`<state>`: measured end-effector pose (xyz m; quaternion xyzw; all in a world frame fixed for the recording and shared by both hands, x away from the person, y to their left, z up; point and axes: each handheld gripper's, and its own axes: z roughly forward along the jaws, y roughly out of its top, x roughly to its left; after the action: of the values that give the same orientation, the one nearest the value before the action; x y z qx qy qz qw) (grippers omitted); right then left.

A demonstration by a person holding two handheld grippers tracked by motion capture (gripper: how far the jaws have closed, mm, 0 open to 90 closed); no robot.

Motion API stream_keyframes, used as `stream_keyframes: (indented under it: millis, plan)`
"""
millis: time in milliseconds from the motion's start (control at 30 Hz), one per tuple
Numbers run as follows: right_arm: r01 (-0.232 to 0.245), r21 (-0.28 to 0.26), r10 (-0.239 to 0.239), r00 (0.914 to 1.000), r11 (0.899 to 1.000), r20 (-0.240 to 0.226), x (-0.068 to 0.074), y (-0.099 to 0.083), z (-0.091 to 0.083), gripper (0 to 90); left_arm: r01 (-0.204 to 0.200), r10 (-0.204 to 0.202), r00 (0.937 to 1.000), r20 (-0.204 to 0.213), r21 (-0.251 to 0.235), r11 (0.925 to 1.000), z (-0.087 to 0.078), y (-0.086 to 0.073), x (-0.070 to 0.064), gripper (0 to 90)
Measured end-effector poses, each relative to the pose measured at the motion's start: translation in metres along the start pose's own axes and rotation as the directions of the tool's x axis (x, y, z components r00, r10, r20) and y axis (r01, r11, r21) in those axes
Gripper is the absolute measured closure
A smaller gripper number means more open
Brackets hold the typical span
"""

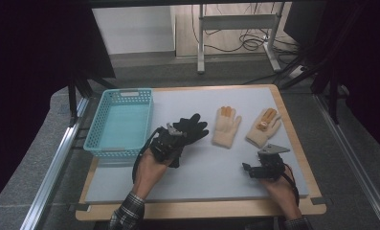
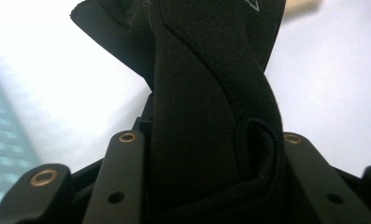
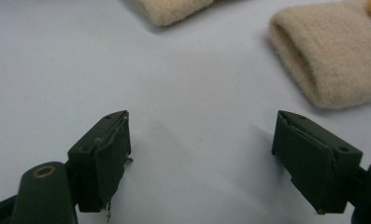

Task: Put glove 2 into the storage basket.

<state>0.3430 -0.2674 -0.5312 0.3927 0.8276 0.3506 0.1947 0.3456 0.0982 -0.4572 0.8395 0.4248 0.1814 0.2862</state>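
Black glove [image 2: 211, 116] fabric sits bunched between my left gripper's [image 1: 171, 139] jaws, which are clamped on its cuff end; in the left gripper view the ribbed hem curls against the right-hand jaw and the rest of the glove rises away from the camera. From the high view I see the glove's fingers fanning out past the gripper, just beside the near right corner of the turquoise basket [image 1: 120, 122], over the pale tabletop [image 1: 202, 167]. I cannot tell whether the glove is touching the surface or lifted off it.

My right gripper [image 1: 264, 167] hovers low, well apart from the basket, near the tabletop's front right edge. Its jaws stand wide apart with nothing between them, only bare tabletop.

Beyond those open jaws lie two cream gloves. One cream glove [image 1: 226, 127] lies just past the black one, on the side away from the basket. The other cream glove [image 1: 263, 127], with orange fingertips, lies farthest from the basket; its cuff opening faces my right gripper.
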Motion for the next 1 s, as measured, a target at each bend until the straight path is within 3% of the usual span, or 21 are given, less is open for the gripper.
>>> stream_keyframes:
  millis: [267,433,667,1000]
  plan:
    - [0.000,0.000,0.000,1.0000,1.000,-0.001,0.000,0.000,0.000,19.2,0.040,-0.040,0.9967,-0.071,-0.003,0.9992,-0.023,0.013,0.041,60.7]
    - [0.000,-0.001,0.000,1.0000,1.000,-0.001,0.000,0.000,0.000,19.2,0.097,-0.097,0.9884,-0.117,-0.002,0.9953,-0.034,0.013,0.071,60.5]
    - [0.000,-0.001,0.000,1.0000,1.000,-0.001,0.000,0.000,0.000,19.2,0.183,-0.178,0.9684,-0.175,0.017,0.9829,-0.040,0.005,0.116,60.2]
    - [0.000,-0.001,0.000,1.0000,1.000,0.000,0.000,0.000,0.000,19.2,0.305,-0.283,0.9321,-0.226,0.065,0.9503,-0.031,-0.020,0.176,59.1]
